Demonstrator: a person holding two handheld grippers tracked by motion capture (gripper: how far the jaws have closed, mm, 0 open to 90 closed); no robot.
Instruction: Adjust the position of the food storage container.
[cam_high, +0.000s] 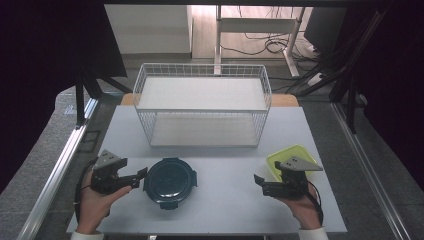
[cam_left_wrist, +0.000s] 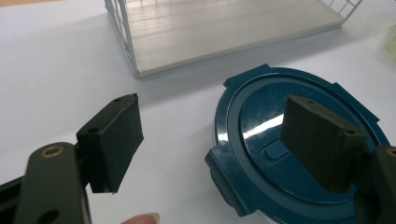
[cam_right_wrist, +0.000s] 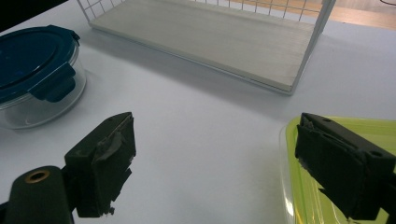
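Observation:
A round clear container with a dark blue clip lid (cam_high: 170, 182) sits at the table's front centre; it also shows in the left gripper view (cam_left_wrist: 280, 149) and the right gripper view (cam_right_wrist: 35, 70). My left gripper (cam_high: 141, 176) is open just left of it, one jaw over the lid's edge, nothing between the pads. A yellow-green lidded container (cam_high: 290, 157) lies at the front right, its lid (cam_right_wrist: 336, 177) under one jaw in the right gripper view. My right gripper (cam_high: 258, 181) stands open beside it, holding nothing.
A white wire rack (cam_high: 202, 102) with two pale shelves stands across the middle of the white table (cam_high: 225, 200), its lower shelf open toward me. Dark curtains hang left and right. Metal rails run along both sides of the table.

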